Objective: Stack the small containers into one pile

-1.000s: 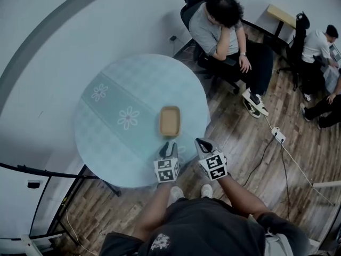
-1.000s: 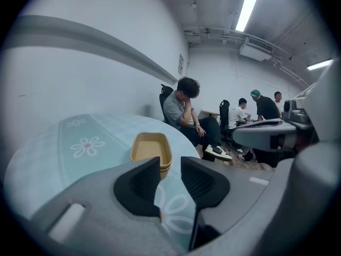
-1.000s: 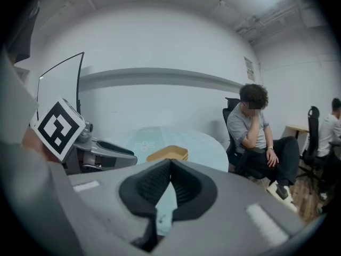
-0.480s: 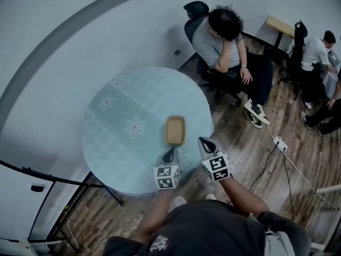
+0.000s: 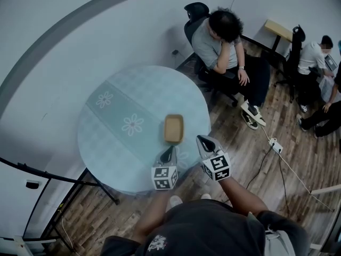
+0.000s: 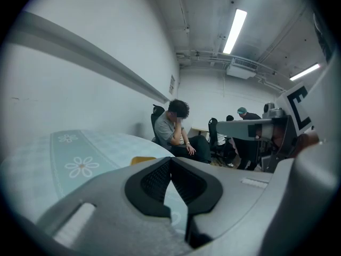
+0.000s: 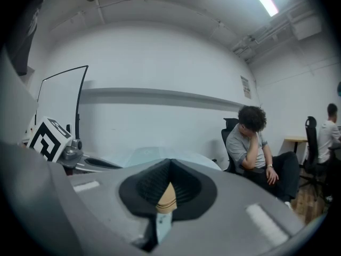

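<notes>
Item one: round table [image 5: 106, 148] under a pale blue checked cloth, with a darker band [image 5: 117, 111] bearing two daisy motifs across its middle. We record it on a wooden floor [image 5: 298, 143], close to a pale wall.

Item two: tan container [image 5: 173, 128], rectangular, open side up. It rests flat on the table towards the edge nearest the wearer, just right of the band's nearer daisy. From above we cannot tell whether it is one piece or several nested (the right gripper view shows the container [image 7: 167, 199] only as a tan sliver past the jaws).

Item three: left gripper [image 5: 169, 153], hanging above the table's near edge, just short of the container's near end and clear of it. In its own view we read the left gripper [image 6: 171, 163] as closed, pad against pad, with nothing caught between.

Item four: right gripper [image 5: 204, 141], over the table's near-right edge, beside the container's right corner but apart from it. Its own view shows the right gripper [image 7: 170, 163] likewise pressed together on nothing.

Item five: a seated person [image 5: 221, 41], head propped on one hand, in a black office chair [image 5: 194, 9] beyond the table's far-right edge.

Item six: white power strip [image 5: 275, 144] on the floor, well apart from the table
</notes>
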`<state>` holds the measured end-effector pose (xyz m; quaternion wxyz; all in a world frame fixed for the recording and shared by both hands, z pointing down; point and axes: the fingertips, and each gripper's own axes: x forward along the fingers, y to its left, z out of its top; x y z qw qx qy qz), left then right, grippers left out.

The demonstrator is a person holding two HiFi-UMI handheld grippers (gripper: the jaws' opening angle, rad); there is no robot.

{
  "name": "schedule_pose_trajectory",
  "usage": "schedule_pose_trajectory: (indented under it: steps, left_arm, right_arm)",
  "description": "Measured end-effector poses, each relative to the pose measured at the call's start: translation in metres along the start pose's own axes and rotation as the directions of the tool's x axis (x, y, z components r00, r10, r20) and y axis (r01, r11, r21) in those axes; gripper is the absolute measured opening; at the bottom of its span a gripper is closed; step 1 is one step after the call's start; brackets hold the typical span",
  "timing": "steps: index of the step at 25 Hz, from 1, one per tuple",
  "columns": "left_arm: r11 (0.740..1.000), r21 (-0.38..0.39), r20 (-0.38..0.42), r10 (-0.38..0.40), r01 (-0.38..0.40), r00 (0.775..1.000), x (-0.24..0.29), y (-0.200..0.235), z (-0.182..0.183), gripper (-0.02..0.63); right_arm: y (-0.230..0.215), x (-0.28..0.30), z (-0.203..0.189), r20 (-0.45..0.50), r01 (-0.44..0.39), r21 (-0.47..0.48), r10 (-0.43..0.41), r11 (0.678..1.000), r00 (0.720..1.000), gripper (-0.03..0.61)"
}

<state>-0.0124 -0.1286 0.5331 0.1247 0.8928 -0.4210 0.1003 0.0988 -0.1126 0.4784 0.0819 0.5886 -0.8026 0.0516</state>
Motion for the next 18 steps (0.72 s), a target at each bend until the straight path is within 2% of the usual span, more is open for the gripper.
schedule_pose_trajectory:
  steps: [5,11,18]
  left_arm:
    - [1.000,0.001,-0.002,0.005,-0.005,1.000,-0.007,0.004,-0.001,0.005]
    - [0.999,-0.017,-0.006,0.045,-0.045,0.999,-0.019,0.017,-0.006,0.005]
    - [0.999,-0.029,-0.018,0.045,-0.046,0.999,-0.030,0.031,-0.014,0.005]
  right_arm:
    - [0.003,0.001,0.000,-0.002,0.003,0.026,-0.003,1.000,1.000,0.002]
    - [0.008,0.002,-0.007,-0.015,0.018,0.066,-0.017,0.998,1.000,0.002]
    - [0.020,0.004,-0.014,-0.036,0.036,0.076,-0.034,0.996,0.999,0.002]
